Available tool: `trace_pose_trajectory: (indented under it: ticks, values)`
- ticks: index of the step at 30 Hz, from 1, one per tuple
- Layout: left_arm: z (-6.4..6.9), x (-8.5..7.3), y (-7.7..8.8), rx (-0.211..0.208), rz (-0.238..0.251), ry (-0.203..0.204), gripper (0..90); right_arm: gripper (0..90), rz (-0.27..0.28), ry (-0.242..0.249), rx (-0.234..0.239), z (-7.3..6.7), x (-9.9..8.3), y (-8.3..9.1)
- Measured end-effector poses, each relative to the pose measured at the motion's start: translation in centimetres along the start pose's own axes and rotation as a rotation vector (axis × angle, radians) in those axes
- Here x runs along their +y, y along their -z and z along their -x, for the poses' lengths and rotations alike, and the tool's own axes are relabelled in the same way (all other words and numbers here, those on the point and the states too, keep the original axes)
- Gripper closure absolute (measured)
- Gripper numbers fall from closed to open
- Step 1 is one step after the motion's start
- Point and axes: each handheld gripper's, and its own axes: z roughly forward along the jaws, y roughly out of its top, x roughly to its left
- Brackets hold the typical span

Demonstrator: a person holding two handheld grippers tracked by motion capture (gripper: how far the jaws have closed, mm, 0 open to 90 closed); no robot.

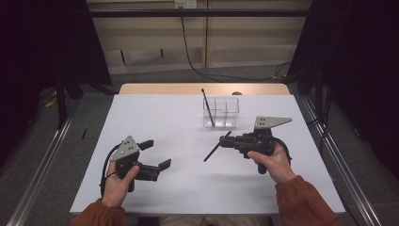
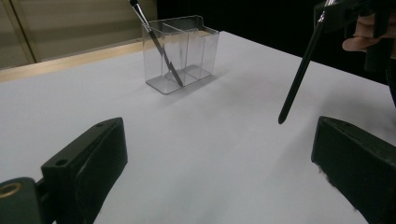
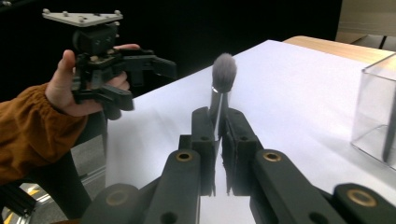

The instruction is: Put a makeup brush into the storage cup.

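Two brushes: one (image 1: 207,107) in the clear holder (image 1: 221,113); one (image 1: 217,146) clamped in right gripper (image 1: 227,140); left gripper (image 1: 155,154) fingers apart.

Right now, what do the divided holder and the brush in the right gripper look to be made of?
The organizer: clear rigid plastic, probably acrylic, glossy; the table and the makeup brush standing in it show through its walls. The held brush: slim black handle with a slight sheen, plastic or lacquered wood, cannot tell which; in the right gripper view, a shiny, likely metal ferrule and soft grey bristles.
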Motion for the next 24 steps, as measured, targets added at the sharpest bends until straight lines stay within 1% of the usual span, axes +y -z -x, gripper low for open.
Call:
trace_pose_trajectory:
  ticks: [4, 5, 7, 8, 9, 11, 14, 16, 17, 18, 19, 20, 21, 22, 24]
  values:
    - [-0.1, -0.4, 0.8, 0.026, 0.005, -0.012, 3.6, 84.0, -0.002, 0.0, -0.008, 0.2, 0.1, 0.3]
    - [-0.1, -0.5, 0.9, 0.034, 0.018, -0.009, 3.6, 84.0, -0.002, -0.001, -0.009, 0.2, 0.1, 0.4]
    - [-0.4, -0.9, 1.3, 0.075, 0.036, 0.031, 3.6, 84.0, -0.001, -0.004, -0.013, 0.3, 0.2, 0.4]
    - [-0.6, -1.0, 1.5, 0.084, 0.044, 0.055, 3.6, 84.0, -0.005, -0.005, -0.017, 0.4, 0.2, 0.5]
    - [-0.7, -1.3, 1.7, 0.088, 0.057, 0.069, 3.6, 83.9, -0.006, -0.004, -0.02, 0.4, 0.3, 0.5]
    - [-0.9, -1.6, 2.3, 0.097, 0.061, 0.057, 3.5, 84.0, -0.007, -0.001, -0.024, 0.5, 0.6, 0.6]
    - [-1.2, -2.0, 3.1, 0.119, 0.074, 0.061, 3.5, 84.0, -0.005, 0.002, -0.034, 0.6, 1.0, 0.7]
    - [-1.3, -2.2, 3.6, 0.136, 0.075, 0.044, 3.2, 84.0, -0.005, 0.003, -0.04, 0.7, 1.2, 0.8]
    - [-1.4, -2.3, 3.8, 0.142, 0.084, 0.049, 3.3, 83.9, -0.008, 0.007, -0.045, 0.7, 1.3, 0.7]
    - [-1.3, -2.4, 4.1, 0.131, 0.096, 0.063, 3.1, 84.0, -0.011, 0.011, -0.05, 0.7, 1.4, 0.7]
    - [-1.4, -2.4, 4.3, 0.129, 0.095, 0.056, 3.1, 83.9, -0.01, 0.014, -0.053, 0.7, 1.5, 0.7]
    - [-1.3, -2.5, 4.6, 0.14, 0.107, 0.051, 3.4, 84.0, -0.009, 0.015, -0.053, 0.7, 1.5, 0.7]
    - [-1.3, -2.7, 4.9, 0.143, 0.123, 0.068, 3.1, 83.9, -0.011, 0.02, -0.055, 0.8, 1.6, 0.7]
    - [-1.4, -2.7, 4.9, 0.144, 0.124, 0.071, 3.1, 84.0, -0.015, 0.019, -0.063, 0.9, 1.7, 0.7]
    - [-1.5, -3.0, 5.1, 0.151, 0.119, 0.064, 2.9, 83.9, -0.019, 0.013, -0.069, 1.3, 1.8, 0.8]
